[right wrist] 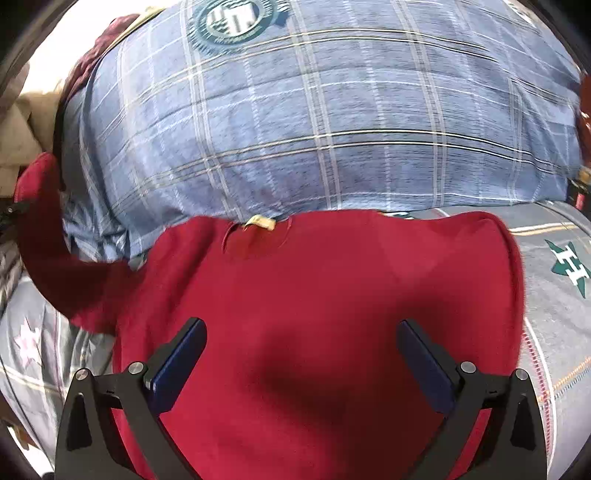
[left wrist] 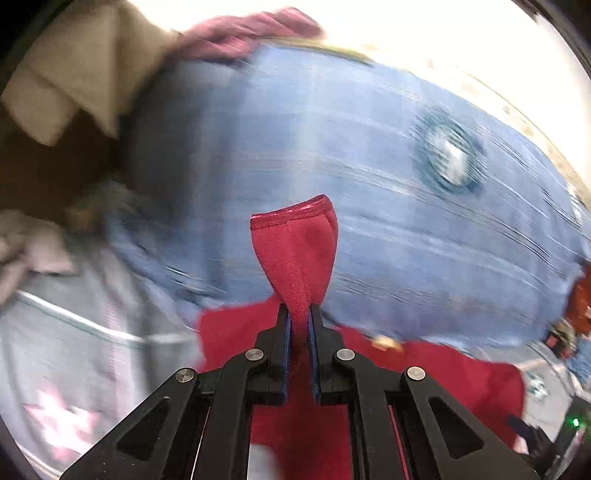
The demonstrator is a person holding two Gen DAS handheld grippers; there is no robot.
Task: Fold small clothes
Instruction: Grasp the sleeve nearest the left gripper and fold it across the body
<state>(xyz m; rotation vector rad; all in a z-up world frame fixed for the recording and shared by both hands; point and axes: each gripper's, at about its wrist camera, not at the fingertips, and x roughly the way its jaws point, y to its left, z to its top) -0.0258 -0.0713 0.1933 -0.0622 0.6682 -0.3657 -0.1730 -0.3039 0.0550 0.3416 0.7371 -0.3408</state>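
Observation:
A red long-sleeved top (right wrist: 314,314) lies flat on the grey bedding, collar with a yellow label (right wrist: 261,222) toward the far side. My left gripper (left wrist: 299,314) is shut on the cuff end of the red sleeve (left wrist: 295,243), which sticks up between the pads; the rest of the top (left wrist: 443,369) lies below it. In the right wrist view that sleeve (right wrist: 44,229) arcs up at the left. My right gripper (right wrist: 301,332) is open just above the middle of the top, holding nothing.
A blue plaid pillow (right wrist: 314,122) with a round green emblem (right wrist: 236,22) lies just beyond the top's collar. Grey bedding (right wrist: 561,295) with star prints spreads left and right. Beige cloth (left wrist: 74,66) and a dark red garment (left wrist: 251,33) lie at the far left.

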